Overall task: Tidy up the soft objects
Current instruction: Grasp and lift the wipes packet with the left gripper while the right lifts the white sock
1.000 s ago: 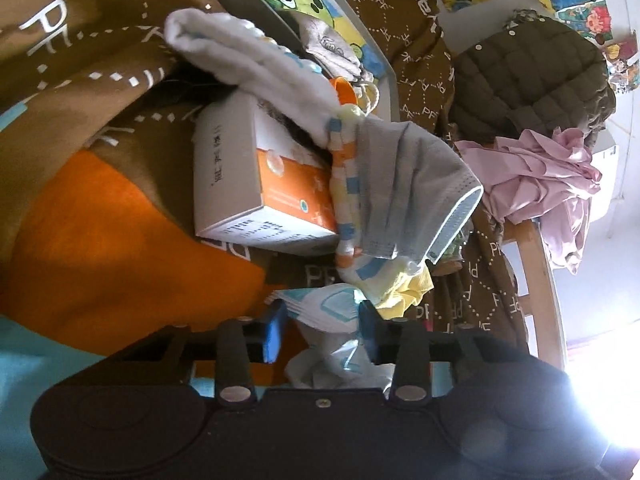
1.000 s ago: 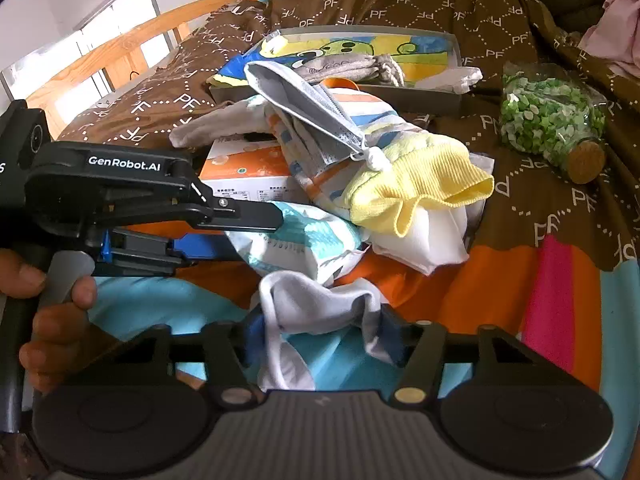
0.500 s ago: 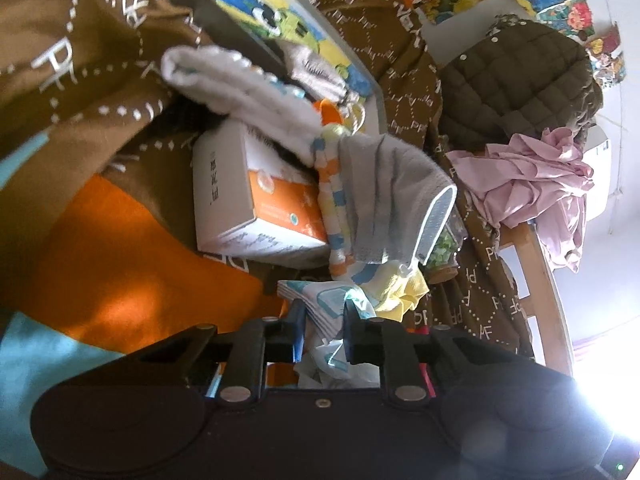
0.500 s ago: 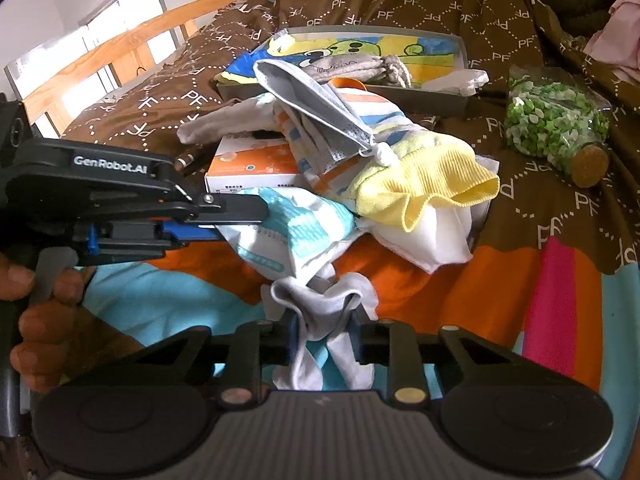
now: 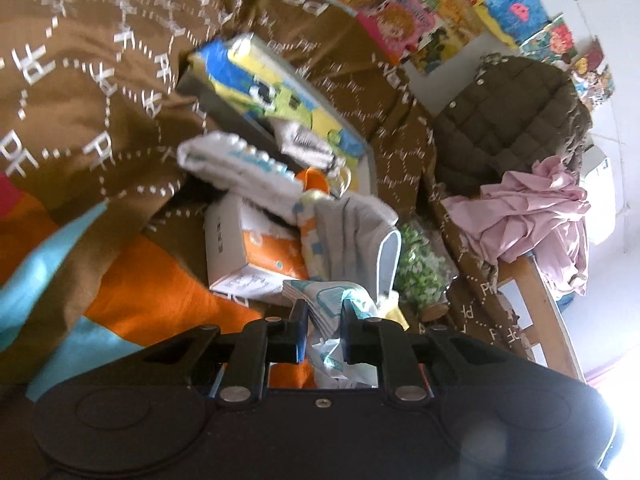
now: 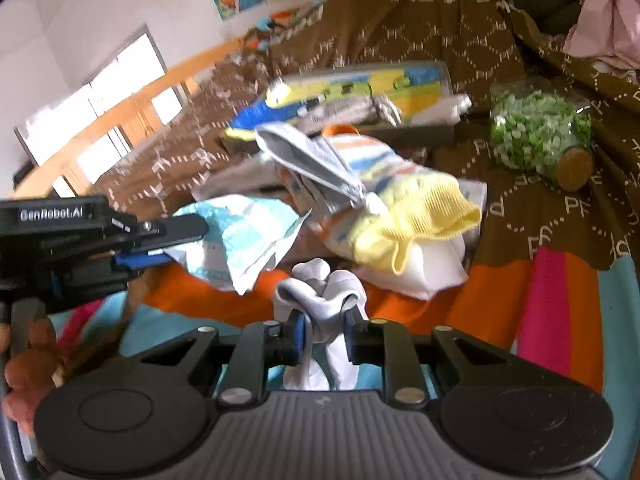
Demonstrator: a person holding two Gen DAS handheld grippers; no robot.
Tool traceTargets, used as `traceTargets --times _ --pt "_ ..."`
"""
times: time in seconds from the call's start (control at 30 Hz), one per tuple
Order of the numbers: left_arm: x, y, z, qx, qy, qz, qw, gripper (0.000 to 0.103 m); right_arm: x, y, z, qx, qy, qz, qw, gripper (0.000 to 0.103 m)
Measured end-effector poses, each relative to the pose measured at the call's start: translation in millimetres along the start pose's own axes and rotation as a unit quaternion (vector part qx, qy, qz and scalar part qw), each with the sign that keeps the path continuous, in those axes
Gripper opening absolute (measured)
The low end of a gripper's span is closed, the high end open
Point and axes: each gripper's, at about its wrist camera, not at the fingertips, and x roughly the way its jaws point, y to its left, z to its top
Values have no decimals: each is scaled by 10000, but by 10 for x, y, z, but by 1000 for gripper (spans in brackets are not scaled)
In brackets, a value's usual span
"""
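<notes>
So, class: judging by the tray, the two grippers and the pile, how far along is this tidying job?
Done: a grey drawstring pouch already lies in the tray. In hand: the left gripper has just closed on a teal-and-white printed cloth; the right gripper has just closed on a white sock. Left: the yellow cloth, the grey cloth and the rest of the pile.

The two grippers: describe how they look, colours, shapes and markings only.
The right gripper has a ribbed grey body with two round black discs, black linkage arms with silver rivets, and blue-padded jaws. The left gripper, seen side-on from the right wrist view, is black with blue pads and white "GenRobot.AI" lettering; its own camera shows a black body.
</notes>
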Motion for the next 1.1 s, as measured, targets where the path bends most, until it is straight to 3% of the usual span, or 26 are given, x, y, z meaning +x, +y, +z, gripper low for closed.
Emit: traceTargets --times 0.27,0.63,0.87,1.1 --pt "-276 -161 -6 216 -613 24 9979 17 -284 -34 62 153 -879 270 9956 22" --pt "-344 -342 135 365 -1233 -186 9915 17 -551 -79 178 196 -2037 219 9786 23" --pt "-166 -488 370 603 -1466 -175 9872 17 -454 -170 444 105 -2414 93 9703 23" --pt "115 -601 632 1021 -1562 -86 9824 17 6 -375 884 435 -2432 -34 9690 23"
